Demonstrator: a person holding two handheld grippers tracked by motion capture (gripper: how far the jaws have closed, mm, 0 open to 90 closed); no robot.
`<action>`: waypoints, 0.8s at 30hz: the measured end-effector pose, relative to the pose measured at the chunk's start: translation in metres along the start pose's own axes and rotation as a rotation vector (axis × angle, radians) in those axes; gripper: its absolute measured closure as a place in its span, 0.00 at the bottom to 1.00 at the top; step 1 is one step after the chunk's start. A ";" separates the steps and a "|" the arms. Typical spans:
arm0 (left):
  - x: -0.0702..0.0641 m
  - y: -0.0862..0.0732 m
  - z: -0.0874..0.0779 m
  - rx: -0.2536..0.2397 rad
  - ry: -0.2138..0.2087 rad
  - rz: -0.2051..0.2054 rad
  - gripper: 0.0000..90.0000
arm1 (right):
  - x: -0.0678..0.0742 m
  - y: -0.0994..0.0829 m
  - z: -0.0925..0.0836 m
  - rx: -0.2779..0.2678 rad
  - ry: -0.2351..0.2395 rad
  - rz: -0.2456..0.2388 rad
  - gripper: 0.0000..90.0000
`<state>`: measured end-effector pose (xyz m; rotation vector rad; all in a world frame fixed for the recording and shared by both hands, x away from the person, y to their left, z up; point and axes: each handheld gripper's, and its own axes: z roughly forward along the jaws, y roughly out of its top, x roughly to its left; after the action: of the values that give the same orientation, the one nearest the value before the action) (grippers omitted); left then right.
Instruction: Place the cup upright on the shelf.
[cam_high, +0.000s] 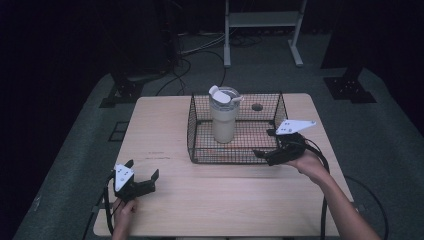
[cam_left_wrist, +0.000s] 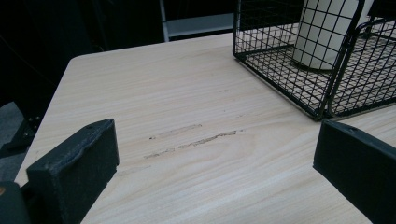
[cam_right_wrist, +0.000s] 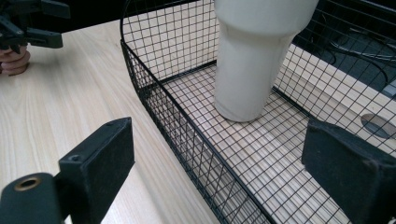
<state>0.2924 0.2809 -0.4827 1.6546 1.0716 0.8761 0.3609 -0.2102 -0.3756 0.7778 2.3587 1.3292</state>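
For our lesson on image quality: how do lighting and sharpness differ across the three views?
High view: dim and soft, dark surroundings, the table lit, the tumbler pale inside the wire basket. Left gripper view: brighter, wood grain crisp, the near jaws slightly soft. Right gripper view: evenly lit, basket mesh sharp, the tumbler's upper part bright and nearly featureless.

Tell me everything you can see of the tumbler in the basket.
The tumbler is cream-white and looks smooth, with a narrower base and a clear lid whose white flap stands open. It stands upright on the floor of the black wire basket, toward its left side. Nothing else touches it; the right gripper is open at the basket's front right corner.
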 end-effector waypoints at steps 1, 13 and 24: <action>0.000 0.000 0.000 0.000 0.000 0.000 0.00 | 0.001 -0.001 -0.001 0.000 -0.001 0.000 0.10; 0.000 0.000 0.000 0.001 0.000 0.000 0.00 | 0.012 -0.017 -0.007 -0.012 0.014 0.006 0.10; 0.000 0.000 0.000 0.006 0.000 0.003 0.00 | 0.018 -0.035 -0.013 -0.030 0.011 0.022 0.10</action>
<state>0.2922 0.2807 -0.4825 1.6621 1.0729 0.8752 0.3297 -0.2228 -0.3992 0.7920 2.3392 1.3782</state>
